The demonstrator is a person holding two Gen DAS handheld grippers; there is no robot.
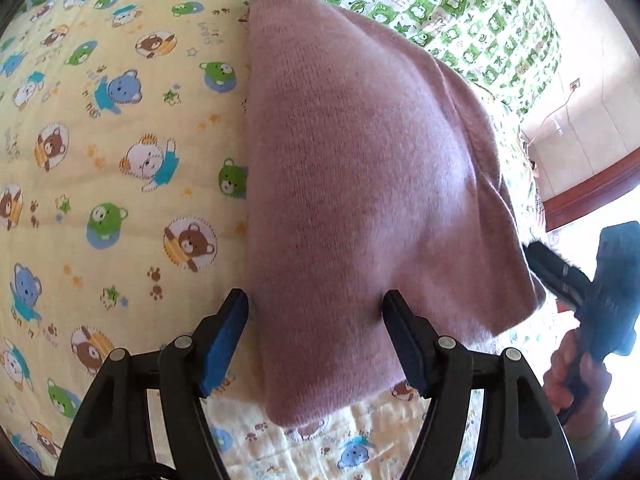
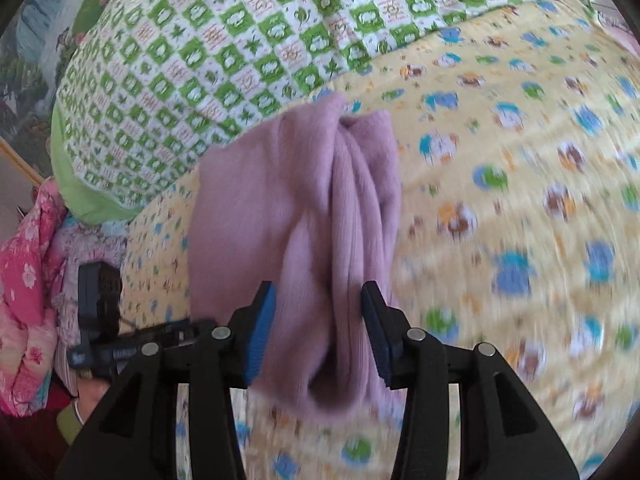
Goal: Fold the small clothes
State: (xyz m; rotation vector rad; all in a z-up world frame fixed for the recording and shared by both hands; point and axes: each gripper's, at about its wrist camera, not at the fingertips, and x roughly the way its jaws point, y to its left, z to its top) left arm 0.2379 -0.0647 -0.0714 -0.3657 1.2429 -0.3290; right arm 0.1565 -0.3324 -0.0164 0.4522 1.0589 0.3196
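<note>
The left gripper (image 1: 316, 304) stands open over the near end of the pink knit (image 1: 360, 184). One finger is past the knit's left edge and the other is over the cloth, and I judge that nothing is pinched. The right gripper (image 2: 318, 300) is also open. The bunched end of the knit lies between its pads, but they do not seem to press it, so it looks like a release.

The knit lies folded on the yellow bear quilt (image 1: 120, 140), with the green checked quilt (image 1: 440, 0) behind it. Probably the open jaws let the fold settle flat.

The left view shows a smooth top layer and the right hand (image 1: 576, 380). Only the right view shows the gathered ridges and a pink floral cloth (image 2: 28, 280) beside the bed.
</note>
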